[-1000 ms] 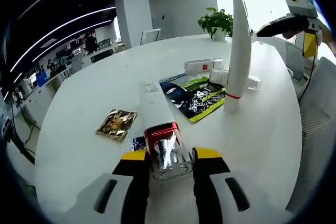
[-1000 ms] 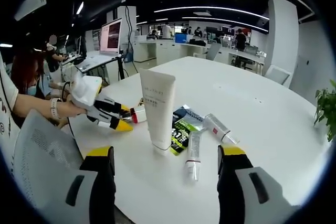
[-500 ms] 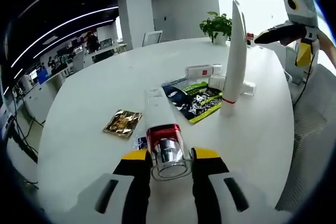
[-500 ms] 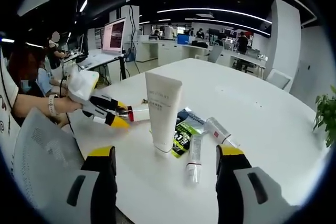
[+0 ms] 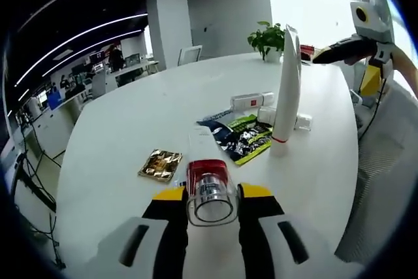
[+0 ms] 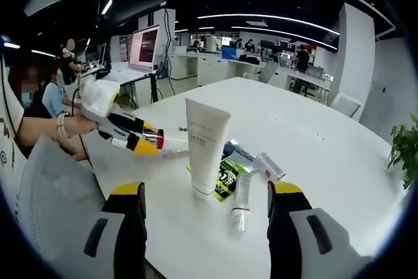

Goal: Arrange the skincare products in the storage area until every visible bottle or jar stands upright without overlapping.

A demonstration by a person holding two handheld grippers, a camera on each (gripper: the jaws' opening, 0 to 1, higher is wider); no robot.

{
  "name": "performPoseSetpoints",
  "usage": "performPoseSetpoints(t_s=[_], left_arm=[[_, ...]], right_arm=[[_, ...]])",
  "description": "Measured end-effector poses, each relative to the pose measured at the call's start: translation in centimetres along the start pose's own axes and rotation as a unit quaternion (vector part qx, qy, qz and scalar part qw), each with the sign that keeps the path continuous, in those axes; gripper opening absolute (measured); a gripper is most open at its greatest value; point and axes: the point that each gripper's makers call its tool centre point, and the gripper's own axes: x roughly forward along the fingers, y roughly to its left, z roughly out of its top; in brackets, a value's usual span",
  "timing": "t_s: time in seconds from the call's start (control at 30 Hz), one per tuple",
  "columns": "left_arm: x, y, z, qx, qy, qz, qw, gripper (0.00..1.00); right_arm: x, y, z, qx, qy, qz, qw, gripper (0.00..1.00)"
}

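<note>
— Squeezing something, is the left gripper (image 5: 210, 199)?
— Yes. Its jaws are shut tight on a white tube with a red band (image 5: 204, 164) and a clear cap, held up off the white table (image 5: 117, 135).
— And the right gripper (image 6: 206, 194)?
— Its jaws are wide apart and hold nothing.
— Where is the big tube?
— The tall white tube (image 6: 206, 145) stands on its cap. A green and black packet (image 6: 227, 174) and two small tubes (image 6: 241, 193) lie flat beside it. A gold packet (image 5: 160, 163) lies farther off.
</note>
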Motion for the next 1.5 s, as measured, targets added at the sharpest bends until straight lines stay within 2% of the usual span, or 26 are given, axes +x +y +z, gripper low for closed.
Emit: performPoseSetpoints(t_s=[0.2, 0.47, 1.0, 1.33, 1.5], left_arm=[[-0.7, 0.2, 1.9, -0.005, -0.029, 0.005, 0.9996, 0.24], [-1.3, 0.2, 3.9, 0.003, -0.044, 0.008, 0.9990, 0.24], [-2.2, -0.5, 6.0, 0.035, -0.031, -0.009, 0.9989, 0.24], [-2.3, -1.1, 6.5, 0.054, -0.005, -0.034, 0.9980, 0.24], [-2.7, -1.6, 6.4, 0.073, 0.019, -0.054, 0.9957, 0.24]], right_arm=[[-0.1, 0.0, 0.2, -0.003, -0.002, -0.001, 1.0000, 0.75], [-0.4, 0.3, 0.8, -0.008, -0.010, 0.001, 0.9999, 0.74], [-0.8, 1.1, 1.9, -0.021, -0.025, 0.008, 0.9994, 0.70], [-1.5, 3.5, 3.7, -0.057, -0.043, 0.040, 0.9966, 0.64], [-1.4, 5.0, 4.1, -0.071, -0.049, 0.062, 0.9943, 0.60]])
